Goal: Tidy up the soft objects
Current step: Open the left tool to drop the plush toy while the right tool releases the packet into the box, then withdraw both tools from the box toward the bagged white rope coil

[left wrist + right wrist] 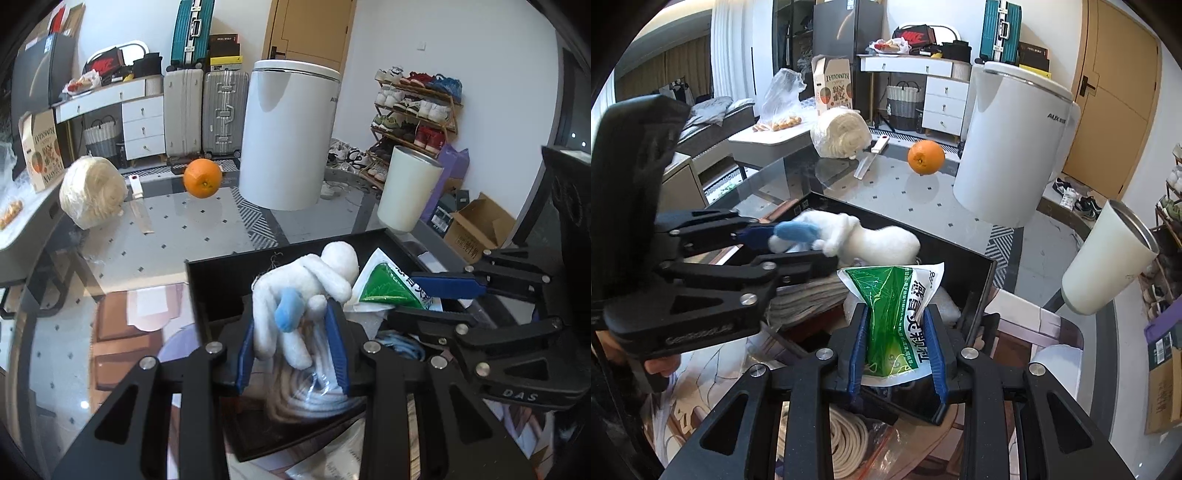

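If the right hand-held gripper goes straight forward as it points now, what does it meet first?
The right hand-held gripper, shut on the green packet, would probably first meet the white plush held just ahead over the black tray; depth is unclear.

The plush toy is white fleecy cloth, matt and fuzzy, with one pale blue cloth limb. The medicine sachet is glossy printed plastic film, green and white, creased where it bends. The tray looks like matt black plastic. The left gripper and right gripper are matt black plastic with bright metal screws and smooth blue pads. The tabletop is clear, glossy glass, mirror-smooth. The orange has dimpled, slightly shiny peel. The tumbler is cream matt with a brushed metal rim. The coiled rope is rough off-white cord in clear plastic wrap.
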`<control>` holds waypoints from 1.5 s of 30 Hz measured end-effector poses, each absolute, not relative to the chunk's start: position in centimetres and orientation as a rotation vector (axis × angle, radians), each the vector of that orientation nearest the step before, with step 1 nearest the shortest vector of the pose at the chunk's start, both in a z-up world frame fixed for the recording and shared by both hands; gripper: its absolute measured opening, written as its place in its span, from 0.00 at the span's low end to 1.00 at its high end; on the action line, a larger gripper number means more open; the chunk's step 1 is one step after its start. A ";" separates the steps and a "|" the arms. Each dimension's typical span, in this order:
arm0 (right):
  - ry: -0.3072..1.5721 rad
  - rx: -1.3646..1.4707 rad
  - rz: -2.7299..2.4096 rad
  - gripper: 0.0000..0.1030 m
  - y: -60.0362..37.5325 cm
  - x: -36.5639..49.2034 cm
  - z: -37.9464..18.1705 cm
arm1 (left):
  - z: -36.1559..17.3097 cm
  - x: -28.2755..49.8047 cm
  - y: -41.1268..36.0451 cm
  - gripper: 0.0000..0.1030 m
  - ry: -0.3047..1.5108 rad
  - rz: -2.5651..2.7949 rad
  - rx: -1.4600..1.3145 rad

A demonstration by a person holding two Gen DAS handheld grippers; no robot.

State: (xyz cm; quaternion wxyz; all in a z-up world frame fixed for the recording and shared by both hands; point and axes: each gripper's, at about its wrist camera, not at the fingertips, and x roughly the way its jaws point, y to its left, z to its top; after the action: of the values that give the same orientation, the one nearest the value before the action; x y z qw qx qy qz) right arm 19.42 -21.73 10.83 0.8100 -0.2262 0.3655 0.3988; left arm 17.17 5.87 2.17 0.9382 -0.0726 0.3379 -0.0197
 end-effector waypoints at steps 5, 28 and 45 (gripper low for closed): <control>0.832 -0.492 0.829 0.32 -21.1 20.1 10.2 | 2.1 17.2 5.8 0.32 0.703 -0.041 -0.122; 0.752 -0.352 0.763 0.99 -26.9 17.5 11.9 | 4.1 12.2 4.8 0.97 0.621 -0.022 -0.103; 0.760 -0.314 0.707 0.99 -29.9 13.8 11.2 | 4.0 7.1 4.1 1.00 0.553 0.078 -0.065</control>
State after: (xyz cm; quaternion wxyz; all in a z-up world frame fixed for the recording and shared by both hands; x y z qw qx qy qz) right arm 13.77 -29.95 11.24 0.8565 -0.1496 0.3618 0.3362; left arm 7.09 4.08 3.95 0.9607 -0.0320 0.2731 0.0385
